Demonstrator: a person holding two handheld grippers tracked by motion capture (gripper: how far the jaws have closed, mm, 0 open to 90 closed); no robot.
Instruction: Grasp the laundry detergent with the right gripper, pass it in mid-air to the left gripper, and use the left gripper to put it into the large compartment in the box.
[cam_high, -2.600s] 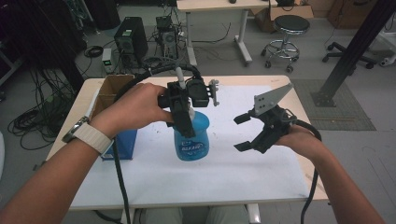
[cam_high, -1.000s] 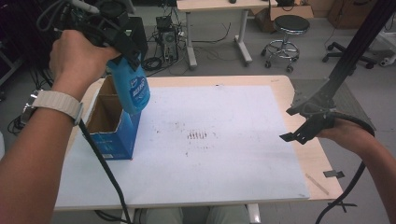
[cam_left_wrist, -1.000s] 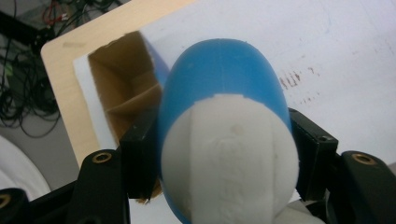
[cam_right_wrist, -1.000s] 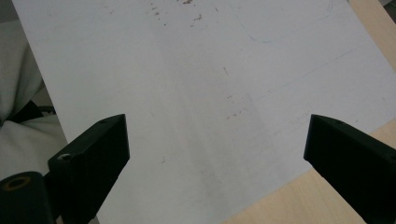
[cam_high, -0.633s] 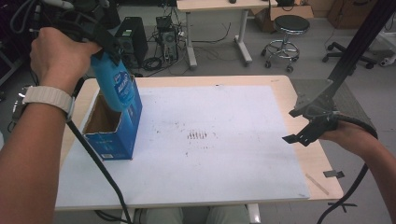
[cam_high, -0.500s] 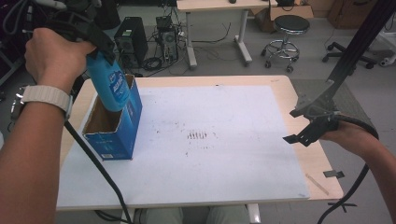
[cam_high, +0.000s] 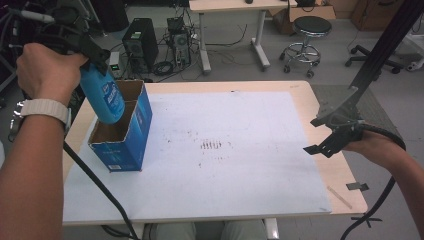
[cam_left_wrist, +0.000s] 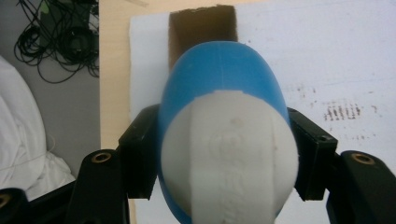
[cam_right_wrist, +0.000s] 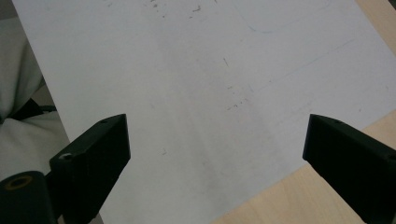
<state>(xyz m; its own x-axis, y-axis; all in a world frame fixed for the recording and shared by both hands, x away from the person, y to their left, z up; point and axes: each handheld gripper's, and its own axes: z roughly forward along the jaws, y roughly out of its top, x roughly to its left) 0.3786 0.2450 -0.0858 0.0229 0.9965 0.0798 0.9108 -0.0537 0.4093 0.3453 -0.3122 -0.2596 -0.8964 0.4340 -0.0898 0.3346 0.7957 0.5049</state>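
Note:
A blue spray bottle (cam_high: 106, 98) with a white top (cam_left_wrist: 233, 149) hangs upright over an open blue cardboard box (cam_high: 125, 135) at the table's left. Its base sits just inside the box's opening. My left gripper (cam_high: 85, 50) is shut on the bottle's upper part, a black jaw on each side of it. In the left gripper view the box's brown inside (cam_left_wrist: 201, 28) shows beyond the bottle. My right gripper (cam_high: 327, 135) is open and empty above the table's right edge; its view looks down on the white sheet (cam_right_wrist: 187, 93).
A white sheet (cam_high: 225, 150) with dark smudges (cam_high: 212, 145) covers most of the wooden table (cam_high: 345, 175). Tape bits (cam_high: 357, 186) lie at the right front corner. Behind the table stand computer towers (cam_high: 137, 47), cables and a stool (cam_high: 309, 27).
The left gripper carried the bottle from the table's middle to the left and lowered it toward the box. The right gripper drew back to the right edge.

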